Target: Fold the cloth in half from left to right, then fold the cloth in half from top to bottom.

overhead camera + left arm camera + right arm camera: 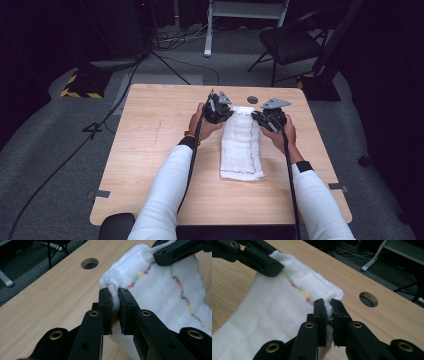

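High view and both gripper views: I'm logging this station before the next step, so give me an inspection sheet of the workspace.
Surface: light wooden table with a round hole near its far edge.
Job's things: white towel with multicoloured zigzag stitching, far end lifted, near end lying on the table.
Clutter: nothing seen.
Grippers: left gripper shut on the towel's far left corner; right gripper shut on its far right corner.
Cables: one black cable trails from each gripper along the forearm; more cables lie on the floor.
Surroundings: grey carpet, a black chair, a white stand, a yellow-and-black striped base.
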A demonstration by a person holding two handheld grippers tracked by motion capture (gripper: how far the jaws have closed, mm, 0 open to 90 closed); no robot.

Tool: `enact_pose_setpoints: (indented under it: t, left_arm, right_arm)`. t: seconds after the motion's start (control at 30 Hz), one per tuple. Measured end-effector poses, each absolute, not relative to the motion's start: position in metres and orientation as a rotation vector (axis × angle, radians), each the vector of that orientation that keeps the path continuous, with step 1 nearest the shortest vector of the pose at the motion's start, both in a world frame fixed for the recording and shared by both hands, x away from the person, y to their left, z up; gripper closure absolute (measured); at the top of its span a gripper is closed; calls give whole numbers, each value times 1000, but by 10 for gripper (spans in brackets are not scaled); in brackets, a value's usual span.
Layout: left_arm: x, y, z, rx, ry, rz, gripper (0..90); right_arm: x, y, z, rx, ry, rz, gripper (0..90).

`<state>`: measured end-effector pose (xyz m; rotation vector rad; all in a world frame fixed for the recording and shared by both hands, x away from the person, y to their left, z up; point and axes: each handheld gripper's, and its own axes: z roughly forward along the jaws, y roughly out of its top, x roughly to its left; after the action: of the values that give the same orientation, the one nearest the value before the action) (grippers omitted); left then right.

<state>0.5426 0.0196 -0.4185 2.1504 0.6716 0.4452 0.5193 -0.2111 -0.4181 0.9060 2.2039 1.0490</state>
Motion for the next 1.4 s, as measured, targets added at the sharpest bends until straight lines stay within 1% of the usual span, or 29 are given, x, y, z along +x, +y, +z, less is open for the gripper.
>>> enact_pose_setpoints:
  t: [0.23,0.63,0.87,1.2,1.4]
  left_arm:
    - [525,21,-414,2142,602,430,817]
    - [496,31,-416,2156,483,397,815]
    - [479,36,-422,2143,431,362,811]
    - [452,39,-424,2175,357,341,800]
    - [437,41,-433,2197,321,315,797]
  right_arm:
    - [505,-217,-414,875,2199,1076,839]
    - [476,-225,-420,803,2251,1155,839]
    - [460,-228,-423,755,2283,1172,839]
    - [435,-232,-430,700,2327,1202,836]
    - [421,-234,-436,661,2367,1201,832]
